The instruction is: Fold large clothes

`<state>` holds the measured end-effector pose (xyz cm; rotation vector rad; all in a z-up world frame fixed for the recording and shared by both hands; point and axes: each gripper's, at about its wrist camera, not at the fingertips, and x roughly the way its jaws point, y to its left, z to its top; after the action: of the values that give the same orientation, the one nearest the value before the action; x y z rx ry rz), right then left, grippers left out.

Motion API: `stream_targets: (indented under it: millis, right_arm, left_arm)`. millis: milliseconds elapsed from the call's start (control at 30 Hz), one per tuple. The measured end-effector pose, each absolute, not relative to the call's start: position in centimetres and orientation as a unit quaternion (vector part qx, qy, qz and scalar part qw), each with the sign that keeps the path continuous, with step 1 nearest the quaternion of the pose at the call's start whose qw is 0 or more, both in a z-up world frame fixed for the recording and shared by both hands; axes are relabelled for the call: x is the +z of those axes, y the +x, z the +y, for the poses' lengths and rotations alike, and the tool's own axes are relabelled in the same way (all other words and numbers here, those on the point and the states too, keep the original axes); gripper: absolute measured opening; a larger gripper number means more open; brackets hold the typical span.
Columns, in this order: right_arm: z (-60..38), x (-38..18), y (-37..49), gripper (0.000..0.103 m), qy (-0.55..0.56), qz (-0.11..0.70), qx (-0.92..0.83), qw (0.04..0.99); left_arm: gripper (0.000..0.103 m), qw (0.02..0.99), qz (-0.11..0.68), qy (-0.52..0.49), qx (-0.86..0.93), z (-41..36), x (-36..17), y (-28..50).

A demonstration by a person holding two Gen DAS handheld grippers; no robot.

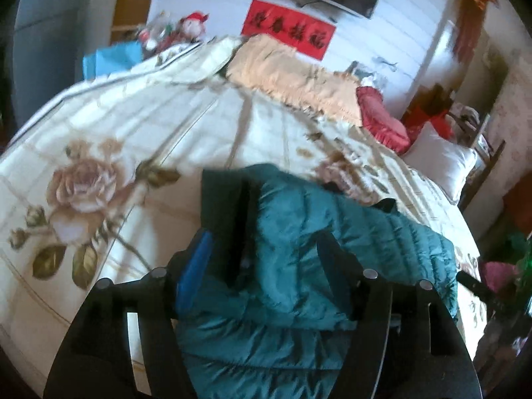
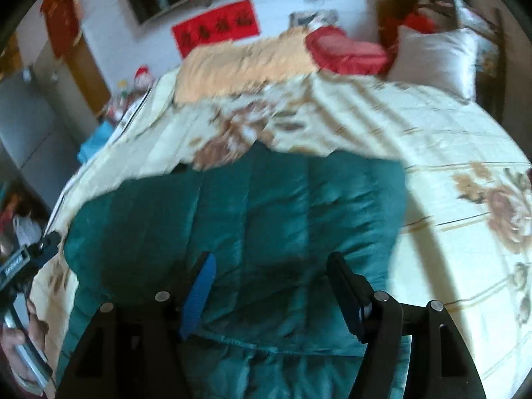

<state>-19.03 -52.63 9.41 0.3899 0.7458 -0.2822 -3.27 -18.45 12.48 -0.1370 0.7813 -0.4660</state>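
Note:
A teal quilted puffer jacket (image 1: 319, 232) lies on a bed with a cream floral quilt (image 1: 133, 126). In the left wrist view my left gripper (image 1: 262, 242) hovers over the jacket's near part, jaws wide apart, nothing between them. A dark lining or collar strip (image 1: 239, 219) runs along the jacket's left edge. In the right wrist view the jacket (image 2: 252, 206) spreads wide and flat, and my right gripper (image 2: 269, 266) is open just above its near edge. The left gripper also shows at the right wrist view's left edge (image 2: 23, 266), held by a hand.
At the bed's far side lie a peach blanket (image 1: 292, 73), a red cushion (image 1: 382, 116) and a white pillow (image 1: 442, 159). A red banner (image 1: 289, 30) and a TV hang on the wall. A blue box (image 1: 113, 60) and toys sit at far left.

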Motion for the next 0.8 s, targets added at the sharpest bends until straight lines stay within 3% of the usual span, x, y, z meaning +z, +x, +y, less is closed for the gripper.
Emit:
stream_targets:
  millis: [333, 800]
  right_arm:
    - [-51.5, 9.8, -14.8, 0.067, 0.127, 0.366, -0.153, 0.909]
    - [-51.1, 4.0, -7.9, 0.069, 0.073, 0.421, -0.169, 0.888]
  left_arm:
    - [0.067, 0.897, 0.401, 0.004, -0.186, -24.3, 9.3, -1.0]
    - [0.070, 0.902, 0.396, 0.066, -0.162, -25.7, 5.3, 0.1]
